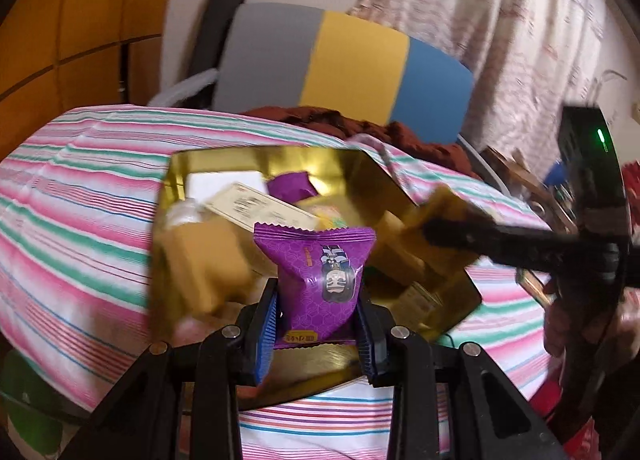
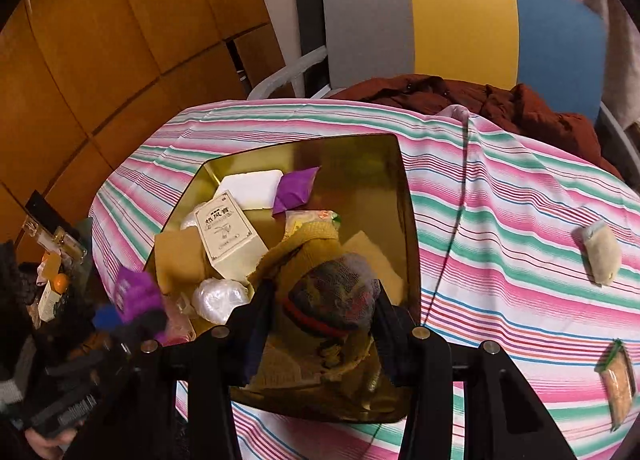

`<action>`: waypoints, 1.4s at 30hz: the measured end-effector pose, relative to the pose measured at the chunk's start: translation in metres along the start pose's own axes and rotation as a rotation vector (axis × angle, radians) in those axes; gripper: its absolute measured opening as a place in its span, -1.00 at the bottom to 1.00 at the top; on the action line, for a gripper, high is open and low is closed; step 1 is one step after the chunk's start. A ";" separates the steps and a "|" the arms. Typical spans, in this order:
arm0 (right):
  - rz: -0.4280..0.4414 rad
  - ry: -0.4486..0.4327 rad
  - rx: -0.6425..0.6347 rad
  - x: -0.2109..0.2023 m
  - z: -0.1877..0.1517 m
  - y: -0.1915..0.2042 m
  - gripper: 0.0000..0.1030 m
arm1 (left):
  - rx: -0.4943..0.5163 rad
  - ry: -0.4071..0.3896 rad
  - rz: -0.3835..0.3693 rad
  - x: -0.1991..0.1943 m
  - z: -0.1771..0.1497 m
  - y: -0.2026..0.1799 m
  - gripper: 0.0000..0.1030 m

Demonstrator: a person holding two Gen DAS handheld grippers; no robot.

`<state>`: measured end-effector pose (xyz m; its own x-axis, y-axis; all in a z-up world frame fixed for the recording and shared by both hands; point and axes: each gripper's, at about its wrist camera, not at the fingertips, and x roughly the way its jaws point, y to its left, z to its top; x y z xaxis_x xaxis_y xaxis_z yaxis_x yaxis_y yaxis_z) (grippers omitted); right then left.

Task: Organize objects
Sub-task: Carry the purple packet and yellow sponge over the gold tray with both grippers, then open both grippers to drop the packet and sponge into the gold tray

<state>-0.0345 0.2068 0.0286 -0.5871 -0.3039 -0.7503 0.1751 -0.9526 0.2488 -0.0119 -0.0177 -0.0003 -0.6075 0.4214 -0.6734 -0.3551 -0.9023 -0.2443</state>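
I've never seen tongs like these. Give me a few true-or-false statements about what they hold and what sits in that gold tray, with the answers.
1. The left tongs are shut on a purple snack packet. True.
2. The gold tray is empty. False: it holds a cream printed box, a white flat box, a second purple packet and more.
3. The right tongs grip a knitted bundle over the tray. True.
4. The tablecloth is plain white. False: it is striped pink, green and white.
5. A beige pouch lies on the cloth outside the tray. True.
6. The chair back is all red. False: it is grey, yellow and blue.
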 end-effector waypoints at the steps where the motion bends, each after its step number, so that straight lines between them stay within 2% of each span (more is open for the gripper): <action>1: 0.000 0.002 -0.001 0.002 0.002 0.001 -0.09 | 0.013 0.008 -0.006 0.003 0.000 -0.004 -0.35; 17: 0.002 0.006 0.016 0.030 0.036 0.005 -0.09 | 0.030 0.103 -0.016 0.034 -0.009 -0.010 -0.35; 28: -0.005 0.040 0.068 0.065 0.066 -0.005 0.01 | 0.065 0.109 -0.012 0.059 0.002 -0.020 -0.34; 30: -0.008 0.044 0.079 0.069 0.070 -0.008 0.14 | 0.061 0.125 0.000 0.067 0.004 -0.020 -0.34; 34: -0.019 0.034 0.089 0.069 0.072 -0.012 0.27 | 0.047 0.125 -0.004 0.071 0.005 -0.018 -0.28; 36: -0.020 0.032 0.105 0.069 0.072 -0.014 0.48 | 0.046 0.129 -0.004 0.071 0.004 -0.018 -0.24; 42: -0.014 0.029 0.135 0.062 0.065 -0.020 0.48 | 0.039 0.116 0.009 0.064 0.004 -0.019 -0.22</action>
<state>-0.1256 0.2080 0.0169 -0.5654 -0.2928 -0.7711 0.0582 -0.9467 0.3168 -0.0473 0.0265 -0.0358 -0.5253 0.3977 -0.7523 -0.3788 -0.9009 -0.2117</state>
